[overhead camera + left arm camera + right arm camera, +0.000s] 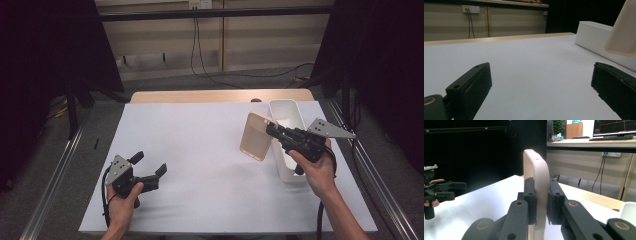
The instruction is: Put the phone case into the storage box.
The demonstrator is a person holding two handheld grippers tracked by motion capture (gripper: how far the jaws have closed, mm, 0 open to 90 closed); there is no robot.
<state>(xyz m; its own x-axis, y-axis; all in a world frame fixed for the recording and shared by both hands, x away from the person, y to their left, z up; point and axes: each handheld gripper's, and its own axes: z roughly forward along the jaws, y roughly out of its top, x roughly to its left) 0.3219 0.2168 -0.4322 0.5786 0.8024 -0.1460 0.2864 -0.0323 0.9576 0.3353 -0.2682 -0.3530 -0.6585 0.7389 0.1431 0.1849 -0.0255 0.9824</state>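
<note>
A pale beige lid (256, 136) with rounded corners hangs tilted over the white table cover, just left of a long white box (282, 104). My right gripper (270, 129) is shut on the lid's right edge. In the right gripper view the lid (537, 167) stands on edge between the pads of the right gripper (541, 197). At the table's front left my left gripper (149, 164) sits low and open, nothing between its fingers. In the left gripper view the left gripper (541, 82) looks over bare sheet toward the box (594, 32) and lid (624, 32).
The white sheet (200, 140) covers a wooden table whose far edge (200, 96) shows. Metal rails (55, 170) run along both sides of the table. Cables hang down the back wall. The left gripper (446, 190) appears far off in the right gripper view.
</note>
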